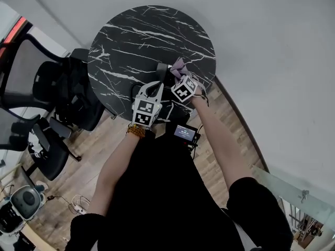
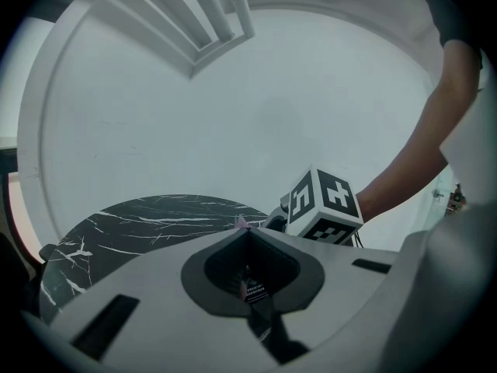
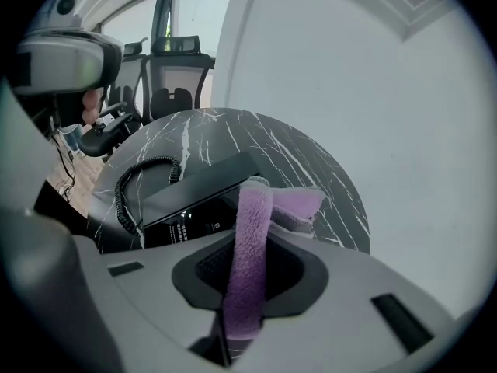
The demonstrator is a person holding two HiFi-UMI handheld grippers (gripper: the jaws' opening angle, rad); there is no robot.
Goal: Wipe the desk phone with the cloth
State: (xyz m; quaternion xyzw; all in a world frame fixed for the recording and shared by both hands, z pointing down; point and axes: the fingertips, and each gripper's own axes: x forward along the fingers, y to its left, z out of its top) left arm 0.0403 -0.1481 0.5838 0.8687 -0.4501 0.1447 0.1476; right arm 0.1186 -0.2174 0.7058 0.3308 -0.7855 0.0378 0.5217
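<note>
A black desk phone (image 3: 190, 196) with a coiled cord (image 3: 132, 181) stands on the near edge of a round black marble table (image 1: 136, 35). My right gripper (image 3: 247, 247) is shut on a purple cloth (image 3: 250, 231), which sticks out past the jaws just above the phone. In the head view the cloth (image 1: 178, 66) shows beyond the right gripper (image 1: 178, 73), and the phone (image 1: 163, 71) is mostly hidden under both grippers. My left gripper (image 1: 155, 86) hovers over the phone's near left. In its own view the left gripper (image 2: 247, 235) has its jaws together, with nothing plainly between them.
Black office chairs (image 1: 57, 93) stand left of the table on the wooden floor (image 1: 99, 145). A white wall (image 1: 272, 46) curves close behind and right of the table. A small screen device (image 1: 186, 133) hangs at the person's waist. The right gripper's marker cube (image 2: 322, 204) sits close beside the left gripper.
</note>
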